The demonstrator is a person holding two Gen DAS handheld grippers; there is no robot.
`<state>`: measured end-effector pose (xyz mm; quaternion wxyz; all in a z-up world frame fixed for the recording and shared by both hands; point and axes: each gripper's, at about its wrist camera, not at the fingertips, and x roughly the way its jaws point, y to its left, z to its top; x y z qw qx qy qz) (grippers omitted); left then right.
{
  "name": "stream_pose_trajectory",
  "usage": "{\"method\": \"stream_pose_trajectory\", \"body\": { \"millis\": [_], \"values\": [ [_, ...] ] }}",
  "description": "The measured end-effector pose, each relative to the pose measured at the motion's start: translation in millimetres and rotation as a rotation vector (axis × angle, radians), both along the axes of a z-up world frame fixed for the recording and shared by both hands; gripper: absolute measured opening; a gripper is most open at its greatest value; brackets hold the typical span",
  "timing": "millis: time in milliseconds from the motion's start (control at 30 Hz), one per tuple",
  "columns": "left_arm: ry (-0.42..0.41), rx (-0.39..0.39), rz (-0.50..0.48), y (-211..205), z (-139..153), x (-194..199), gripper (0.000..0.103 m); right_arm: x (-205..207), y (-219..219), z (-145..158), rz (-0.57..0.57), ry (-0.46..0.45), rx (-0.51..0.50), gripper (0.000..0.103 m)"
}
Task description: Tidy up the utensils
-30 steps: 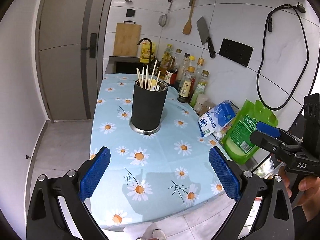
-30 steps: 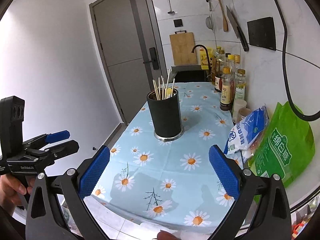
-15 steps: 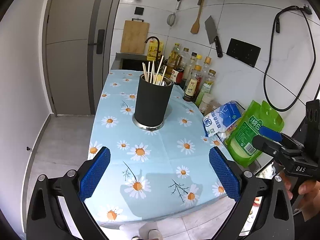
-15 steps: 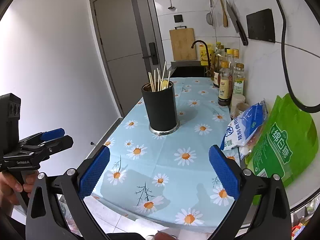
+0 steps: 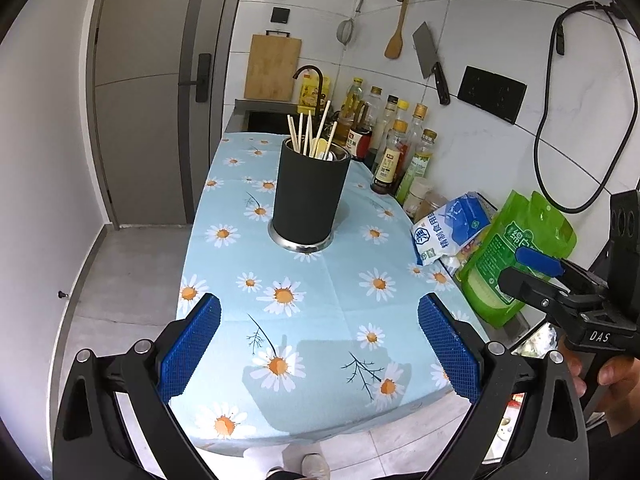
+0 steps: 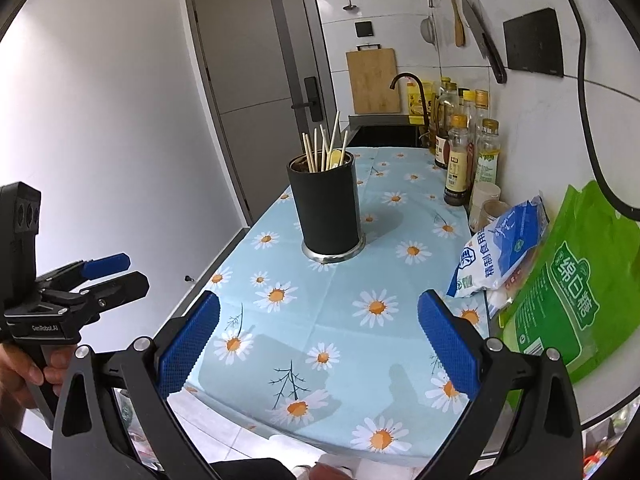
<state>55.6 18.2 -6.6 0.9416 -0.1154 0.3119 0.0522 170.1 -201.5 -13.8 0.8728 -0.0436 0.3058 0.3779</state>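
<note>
A black cylindrical utensil holder (image 5: 306,196) with a steel base stands upright near the middle of the daisy tablecloth (image 5: 320,304); it also shows in the right wrist view (image 6: 326,210). Several wooden chopsticks (image 5: 310,132) and a pale spoon stick out of it. My left gripper (image 5: 318,348) is open and empty, above the table's near edge. My right gripper (image 6: 318,346) is open and empty, also near the front edge. The holder is well ahead of both grippers.
Sauce and oil bottles (image 5: 394,148) line the right wall. A blue-white salt bag (image 5: 448,228) and a green sugar bag (image 5: 516,256) lie at the right. A cleaver, spatula and cutting board (image 5: 272,66) hang behind. A sink is at the far end.
Both grippers have pulled back and risen a little, so the holder looks smaller and farther. Both stay open and empty.
</note>
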Motion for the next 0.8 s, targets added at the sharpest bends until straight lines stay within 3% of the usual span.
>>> {"method": "stream_pose_trajectory", "body": {
  "millis": [800],
  "values": [
    [0.031,-0.011,-0.007,-2,-6,8,0.096,5,-4,-11,-0.007,0.025,-0.015,0.098]
  ]
}}
